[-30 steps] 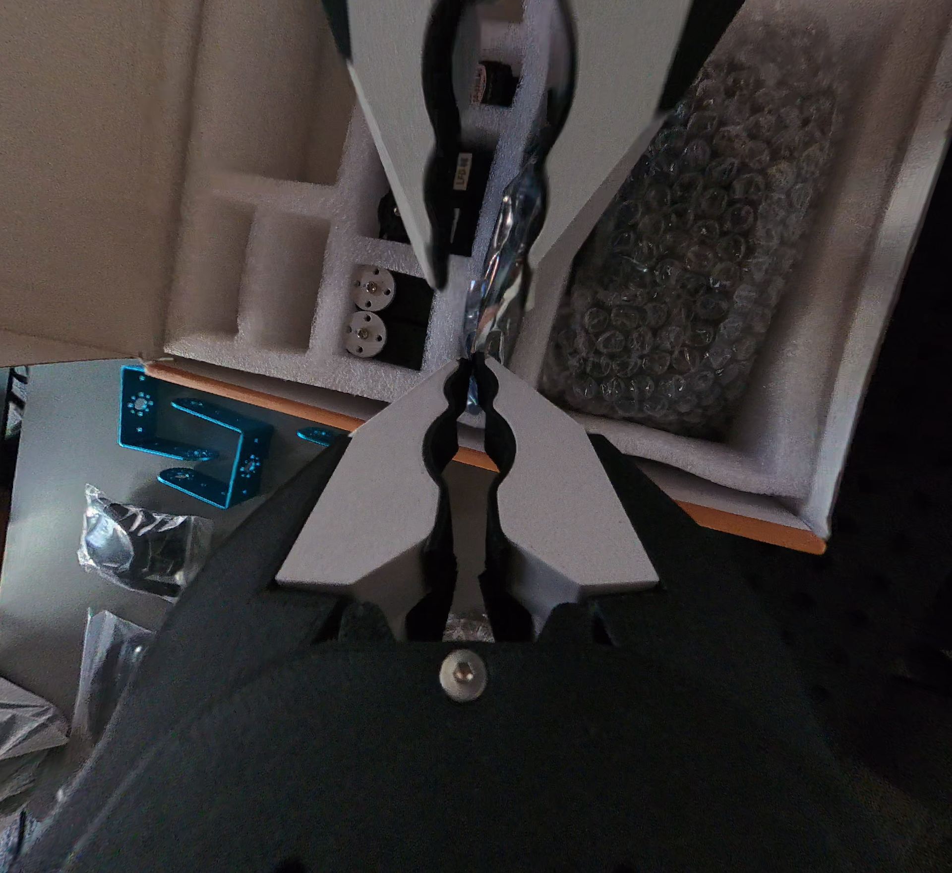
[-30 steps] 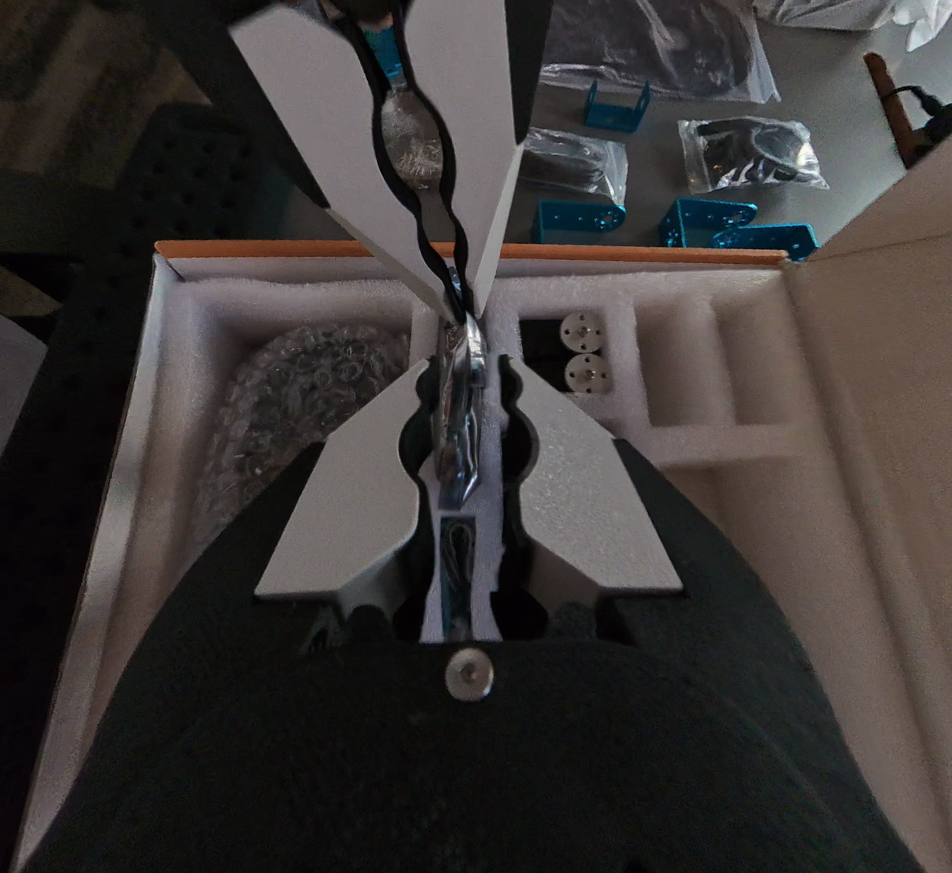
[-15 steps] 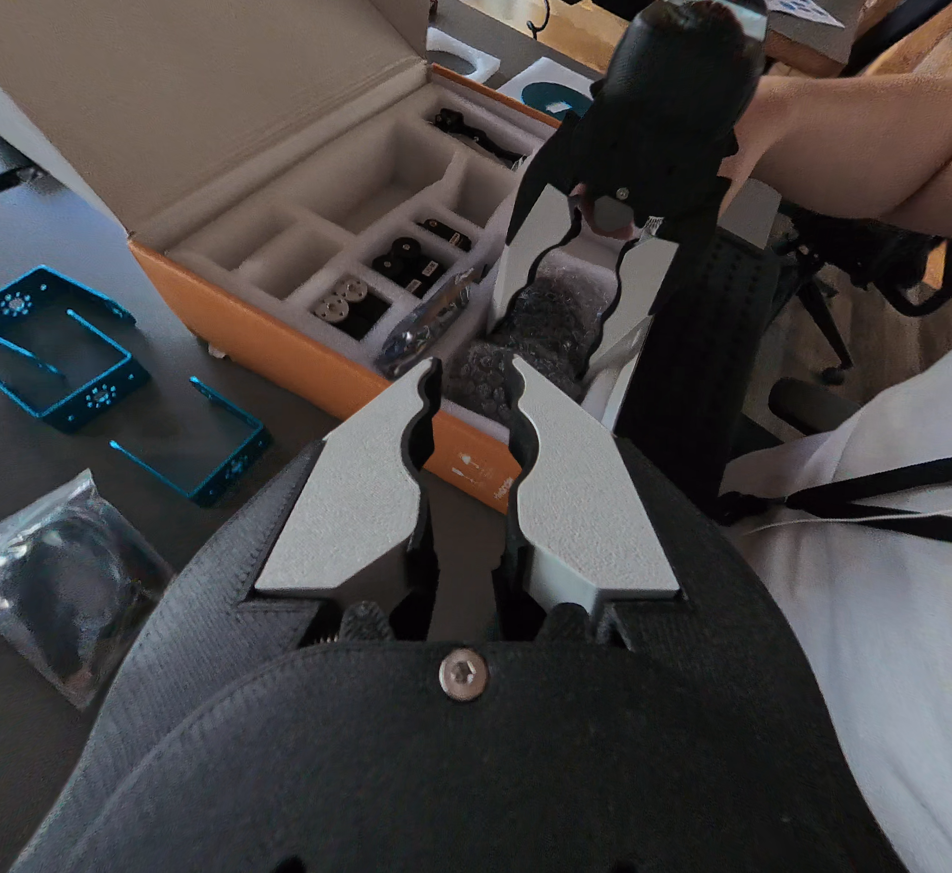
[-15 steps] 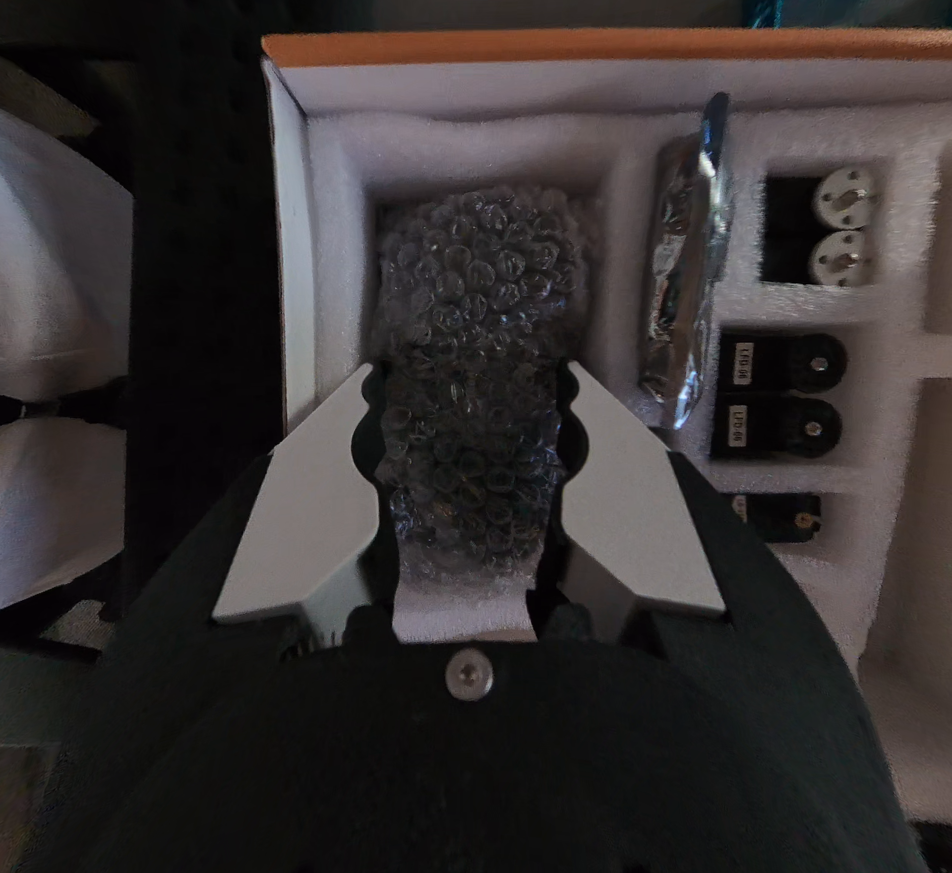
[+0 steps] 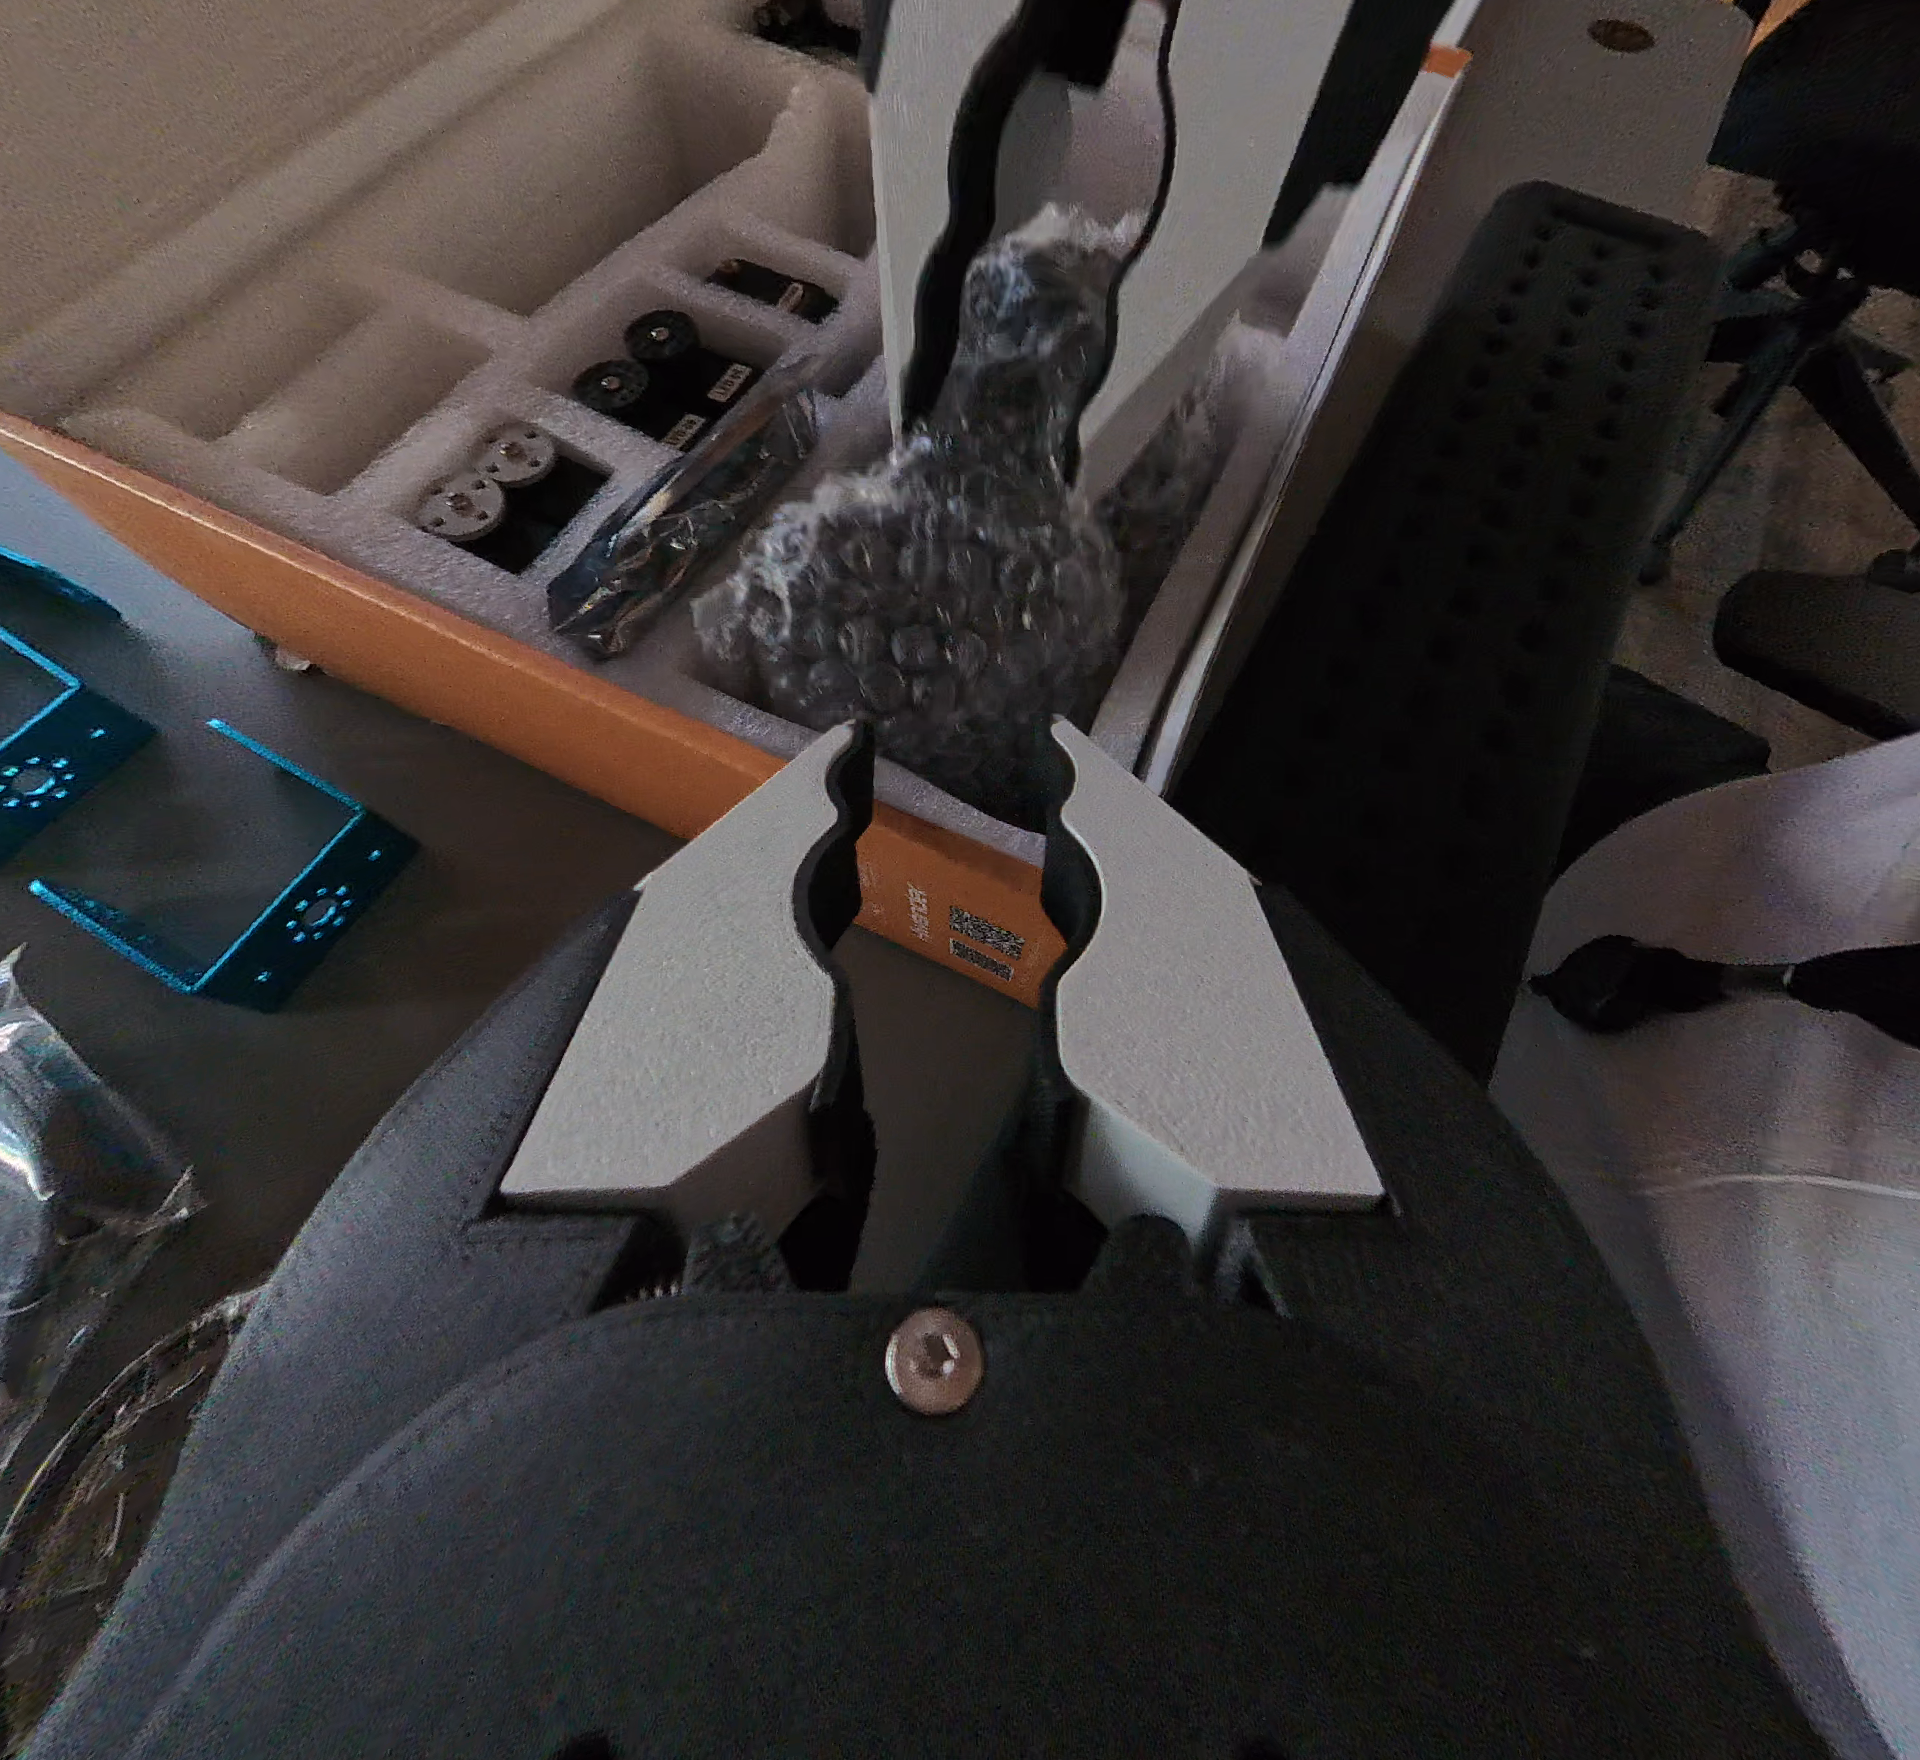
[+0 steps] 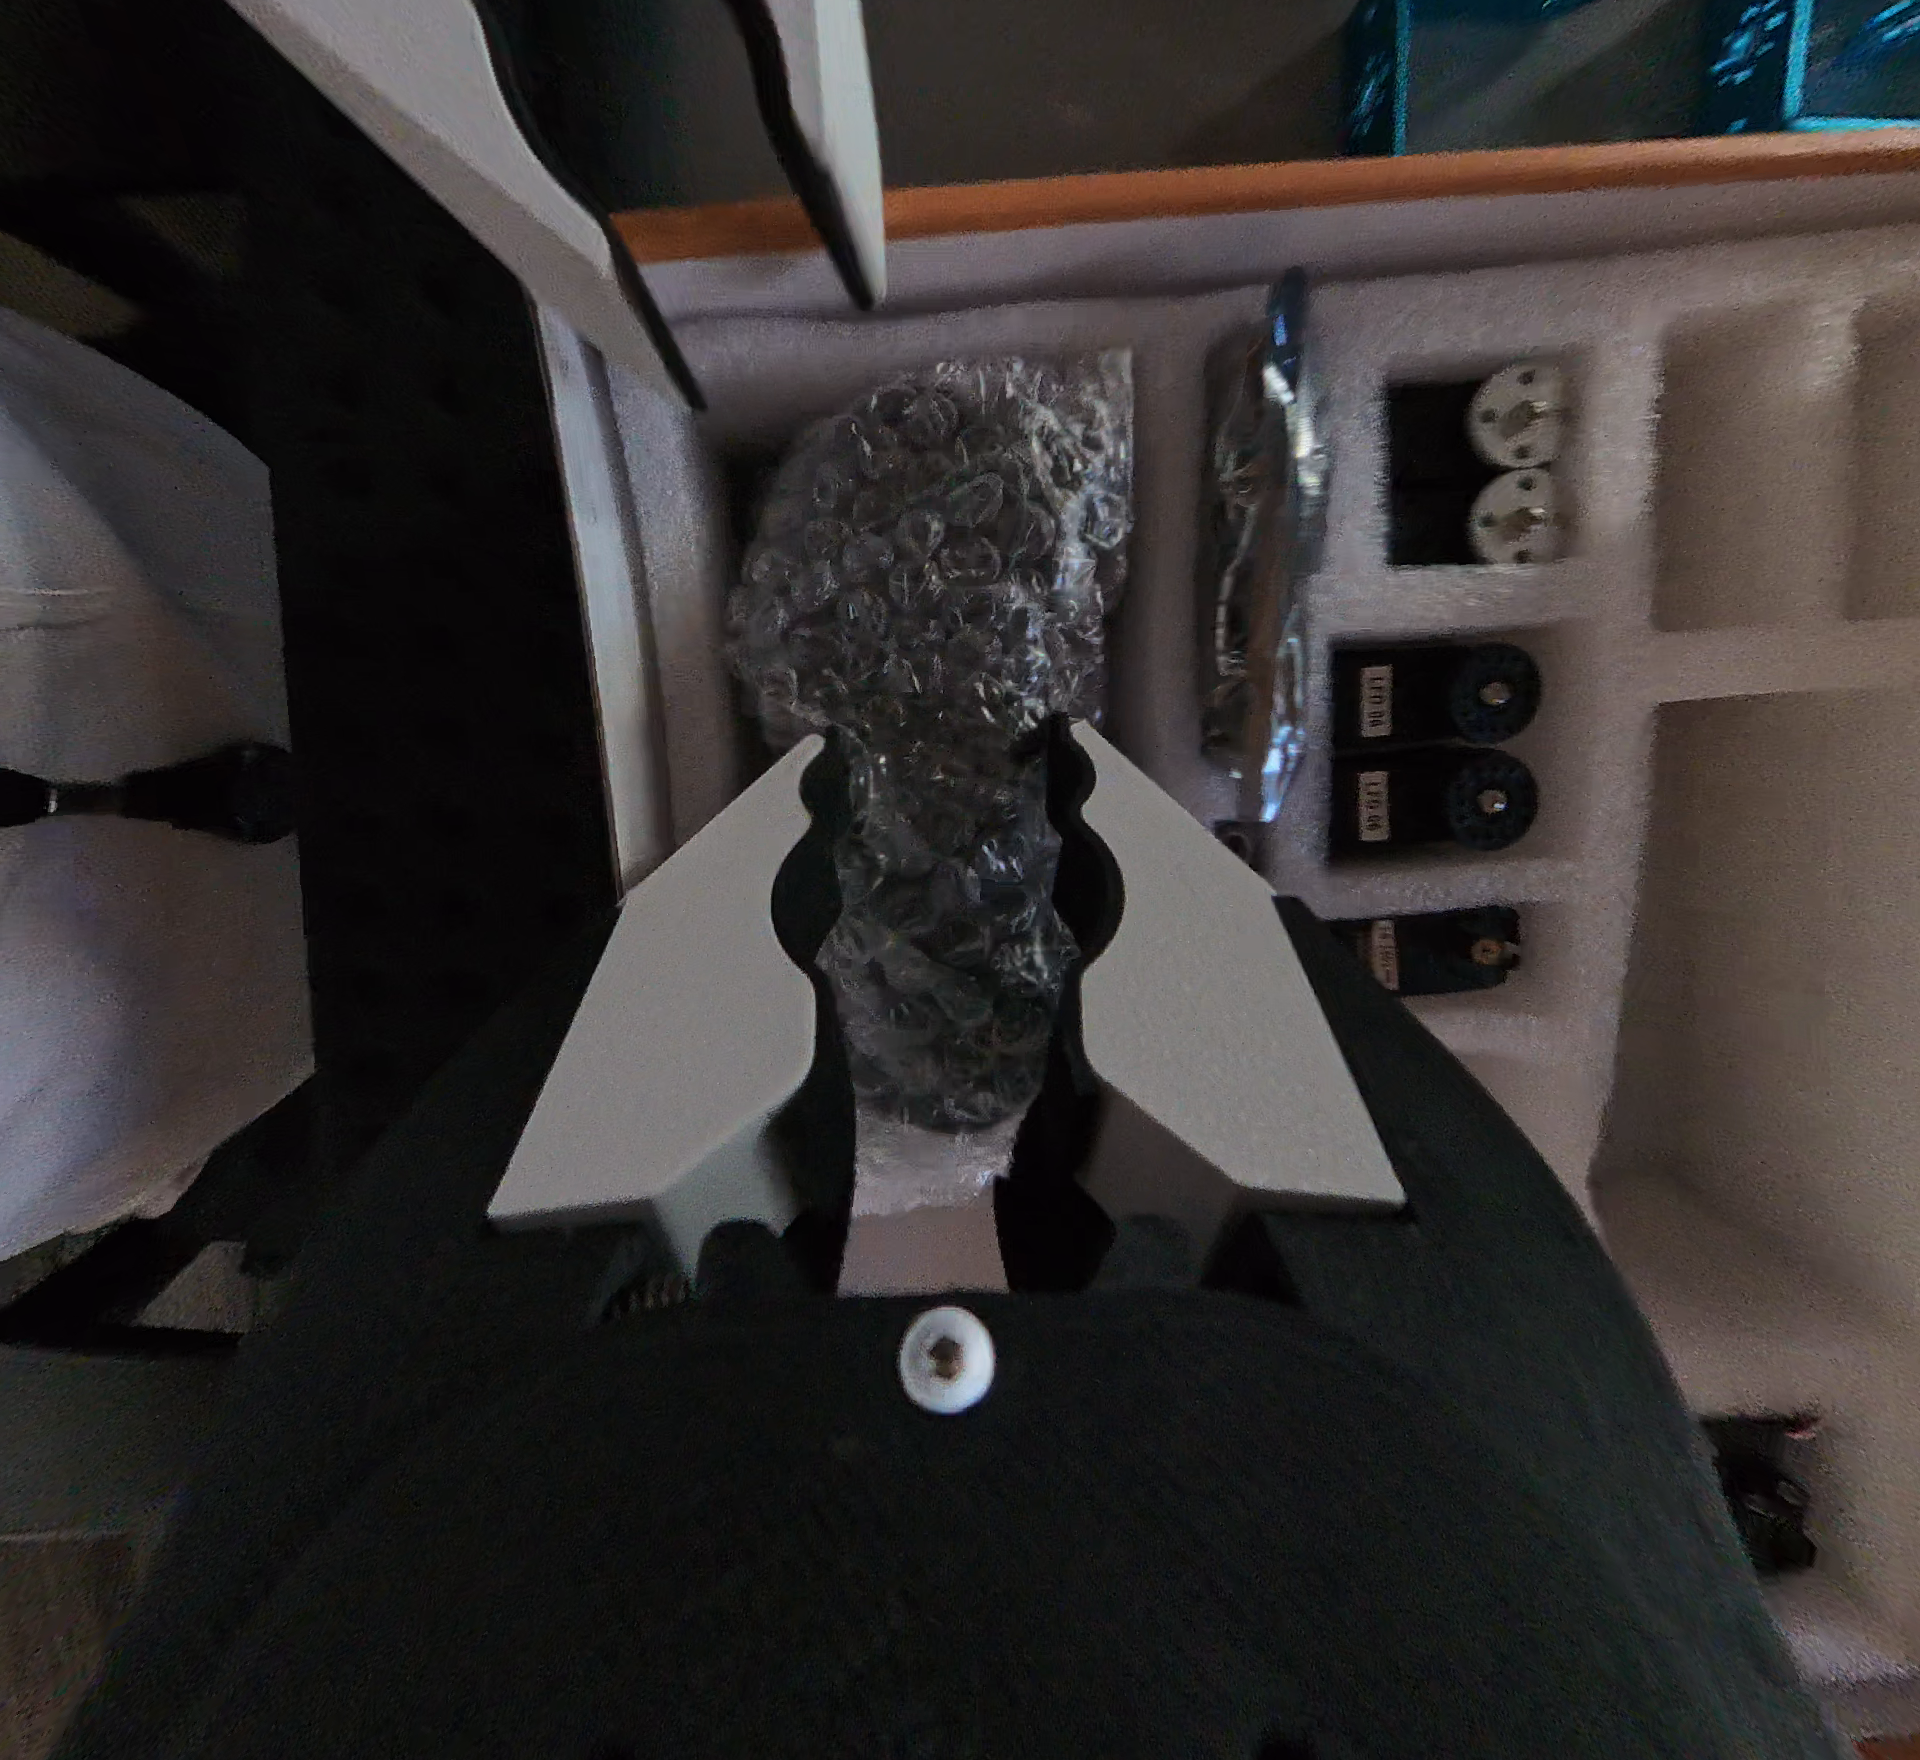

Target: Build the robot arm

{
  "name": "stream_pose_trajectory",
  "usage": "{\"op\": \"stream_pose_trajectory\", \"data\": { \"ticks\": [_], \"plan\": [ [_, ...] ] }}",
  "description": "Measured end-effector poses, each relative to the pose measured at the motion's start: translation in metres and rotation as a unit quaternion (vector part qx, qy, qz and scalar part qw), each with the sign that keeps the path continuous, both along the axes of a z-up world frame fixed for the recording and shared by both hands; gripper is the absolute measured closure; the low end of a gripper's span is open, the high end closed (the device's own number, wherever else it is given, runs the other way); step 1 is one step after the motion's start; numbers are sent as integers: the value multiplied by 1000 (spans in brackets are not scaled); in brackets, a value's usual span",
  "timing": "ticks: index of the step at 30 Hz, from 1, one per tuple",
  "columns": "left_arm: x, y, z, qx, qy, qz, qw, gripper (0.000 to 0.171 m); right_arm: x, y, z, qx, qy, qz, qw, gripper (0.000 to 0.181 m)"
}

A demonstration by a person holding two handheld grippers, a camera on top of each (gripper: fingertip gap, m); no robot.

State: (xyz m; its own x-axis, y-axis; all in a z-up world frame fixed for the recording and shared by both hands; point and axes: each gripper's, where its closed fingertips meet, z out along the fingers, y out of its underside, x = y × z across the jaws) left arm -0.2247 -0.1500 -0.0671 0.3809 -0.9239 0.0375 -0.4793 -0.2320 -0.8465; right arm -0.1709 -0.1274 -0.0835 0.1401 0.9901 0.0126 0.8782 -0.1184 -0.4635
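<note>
A bubble-wrap bundle [image 5: 935,598] stands part way up out of the end compartment of the white foam insert [image 5: 582,328]. The insert sits in an open orange box [image 5: 468,661]. My right gripper [image 6: 940,739] is shut on the bundle [image 6: 935,567]. In the left wrist view it [image 5: 1008,380] comes down from above and pinches the bundle's top. My left gripper [image 5: 951,739] is open and empty, just outside the box's near wall, pointing at the bundle. It shows in the right wrist view [image 6: 774,344] at the top left. A silver foil bag [image 5: 686,515] lies on the foam beside the bundle.
Black servos [image 6: 1434,744] and white round horns [image 6: 1517,474] sit in foam slots. Blue metal brackets [image 5: 208,879] and clear plastic bags [image 5: 62,1191] lie on the grey table. A black perforated panel [image 5: 1455,567] stands beside the box. A person's white clothing [image 5: 1714,1191] is at the right. One gripper's finger ends stand about 7 cm off the other's. Measured from the fingertips, the white foam insert [image 5: 582,328] is 11 cm or so from the right gripper and 15 cm from the left. It is also in sight in the right wrist view [image 6: 1587,752].
One second ago both grippers held the silver bag. They let it go onto the foam. The right gripper has since closed on the bubble-wrap bundle and raised it. The left gripper has opened and neared the box.
</note>
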Motion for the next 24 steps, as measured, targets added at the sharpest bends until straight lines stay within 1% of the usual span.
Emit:
{"op": "stream_pose_trajectory", "data": {
  "ticks": [1,2,5,8,11,13,15,18,21,24],
  "plan": [
    [1,1,-2,-2,2,-4,1000,141,1,2,8,4,13,5,1000,150],
    [2,1,-3,-4,-2,-7,1000,141,2,-4,13,-6,22,33,999,178],
    [4,1,1,-24,-33,-17,999,141,4,-7,11,-23,34,11,999,178],
    [3,1,5,-46,-55,-27,997,141,4,-7,13,-5,43,6,999,179],
    [-2,1,4,-44,-43,-30,998,139,5,-7,23,15,47,5,999,180],
    [-3,0,3,-43,-39,-31,998,133,6,-5,34,11,55,-4,998,180],
    [0,-4,4,-49,-48,-42,997,128,4,0,53,8,89,-20,996,180],
    [6,-4,5,-53,-67,-40,996,120,2,11,101,0,166,-43,985,180],
    [9,4,24,-38,-128,-34,990,112,4,13,135,-32,207,-44,977,180],
    [8,14,47,-11,-188,-38,981,103,7,18,154,-38,216,-45,975,180]
  ]
}}
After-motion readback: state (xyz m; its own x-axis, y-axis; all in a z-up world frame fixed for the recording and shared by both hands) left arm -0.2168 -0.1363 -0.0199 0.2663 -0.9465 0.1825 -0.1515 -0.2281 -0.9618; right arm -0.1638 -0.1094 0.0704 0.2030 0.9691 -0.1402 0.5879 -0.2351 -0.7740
